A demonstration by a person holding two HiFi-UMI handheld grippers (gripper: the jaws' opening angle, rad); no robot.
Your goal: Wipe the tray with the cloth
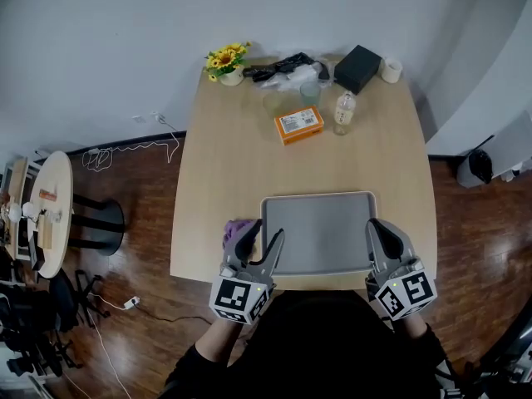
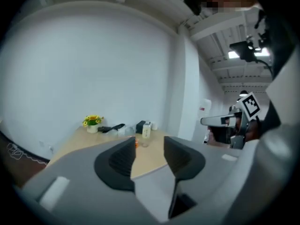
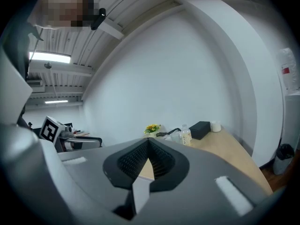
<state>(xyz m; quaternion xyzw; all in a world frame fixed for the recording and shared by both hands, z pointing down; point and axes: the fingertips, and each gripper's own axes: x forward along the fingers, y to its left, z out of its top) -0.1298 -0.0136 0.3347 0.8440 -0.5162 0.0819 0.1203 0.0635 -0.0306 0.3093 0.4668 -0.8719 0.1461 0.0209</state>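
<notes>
Left gripper fingers spread, nothing between them, above the purple cloth. Cloth sits on surface just beside tray left edge. Right gripper fingers pressed together at tray right edge.

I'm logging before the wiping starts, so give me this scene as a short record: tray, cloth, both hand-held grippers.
tray: grey, empty, at the table's near edge
cloth: purple, on the table beside the tray's left rim
left hand-held gripper: open, empty, by the cloth
right hand-held gripper: shut, empty, at the tray's right rim
far end: orange box, bottle, black box, flowers
</notes>
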